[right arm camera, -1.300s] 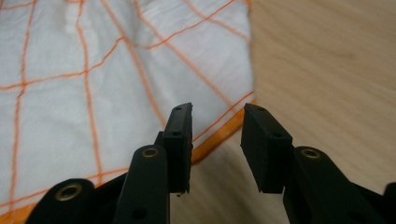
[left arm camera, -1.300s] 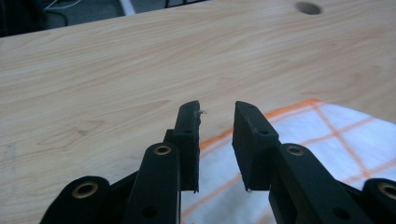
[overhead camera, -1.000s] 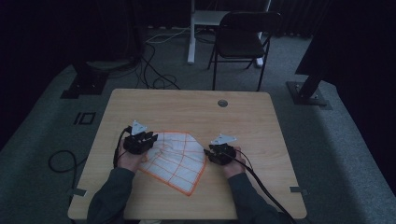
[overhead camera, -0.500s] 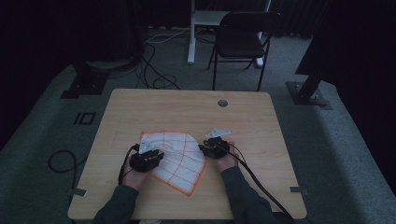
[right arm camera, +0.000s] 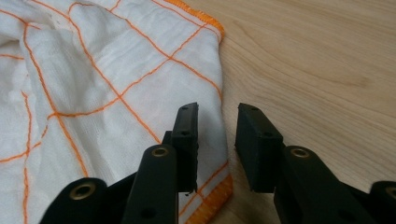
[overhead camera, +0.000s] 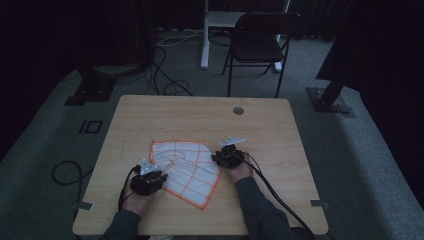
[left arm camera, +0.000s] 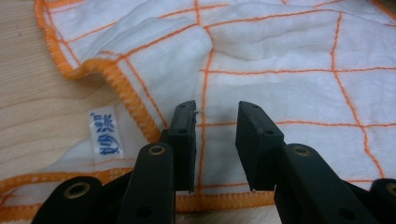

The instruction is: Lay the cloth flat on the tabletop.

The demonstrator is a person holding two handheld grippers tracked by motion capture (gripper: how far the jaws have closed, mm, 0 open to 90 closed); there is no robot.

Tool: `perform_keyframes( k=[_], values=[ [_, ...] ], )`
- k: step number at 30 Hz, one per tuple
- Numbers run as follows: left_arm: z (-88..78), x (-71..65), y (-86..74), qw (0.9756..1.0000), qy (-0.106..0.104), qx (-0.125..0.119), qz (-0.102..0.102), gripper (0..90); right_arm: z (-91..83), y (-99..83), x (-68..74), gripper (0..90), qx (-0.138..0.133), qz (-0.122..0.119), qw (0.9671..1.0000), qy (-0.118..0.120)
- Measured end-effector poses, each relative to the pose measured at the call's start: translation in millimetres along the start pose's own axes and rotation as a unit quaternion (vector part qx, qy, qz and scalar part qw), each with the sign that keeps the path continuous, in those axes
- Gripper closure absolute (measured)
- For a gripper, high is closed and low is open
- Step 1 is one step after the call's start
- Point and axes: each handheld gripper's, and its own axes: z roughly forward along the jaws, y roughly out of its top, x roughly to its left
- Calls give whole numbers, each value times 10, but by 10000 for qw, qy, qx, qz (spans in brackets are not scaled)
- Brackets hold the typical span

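Note:
A white cloth point(overhead camera: 187, 170) with an orange grid and orange hem lies spread on the wooden table point(overhead camera: 200, 115), rumpled near its middle. My left gripper point(overhead camera: 150, 181) sits at the cloth's near left edge. Its jaws point(left arm camera: 217, 109) stand apart just over the cloth point(left arm camera: 289, 60) and have just been opening; the fabric lies flat beneath them, not pinched. My right gripper point(overhead camera: 227, 157) is at the cloth's right edge. Its jaws point(right arm camera: 218, 112) have just been closing but remain apart, with the hemmed edge of the cloth point(right arm camera: 93, 93) lying under the gap.
A small white label with blue characters point(left arm camera: 105, 137) is sewn near the cloth's left hem. A round cable hole point(overhead camera: 238, 110) sits in the table's far side. A black chair point(overhead camera: 260, 40) stands beyond the table. Cables trail from both grippers over the near edge.
My left gripper moved from the cloth's far left corner toward the near edge and lower. My right gripper shifted slightly left onto the cloth's right edge. The far left corner now lies uncovered.

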Motion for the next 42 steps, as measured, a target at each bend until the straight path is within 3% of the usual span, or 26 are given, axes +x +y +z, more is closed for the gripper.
perform_keyframes(
  k=[3,9,16,21,29,35,39,42],
  values=[
    [-2,-8,-5,10000,48,67,-9,690,6,-1,-8,706,15,9,10000,20],
    [-33,-23,-34,9999,63,110,-51,697,-2,8,0,860,21,-43,9999,117],
    [-107,-93,-110,9998,-92,115,-125,696,-66,42,0,878,-86,-120,9999,-54],
    [-118,-128,-121,9998,-128,115,-120,693,-161,90,64,877,-255,-173,9995,22],
    [-116,-150,-96,9999,-117,35,-95,692,-245,129,388,876,-421,-552,9970,338],
    [-124,-162,-81,9999,-109,-12,-58,692,-264,130,665,876,-443,-867,9933,619],
    [-125,-157,-80,9999,-100,-16,-63,692,-239,96,852,876,-347,-1165,9892,813],
    [-124,-158,-81,9999,-100,-11,-53,692,-150,40,959,831,-18,-1395,9845,1067]
  ],
)
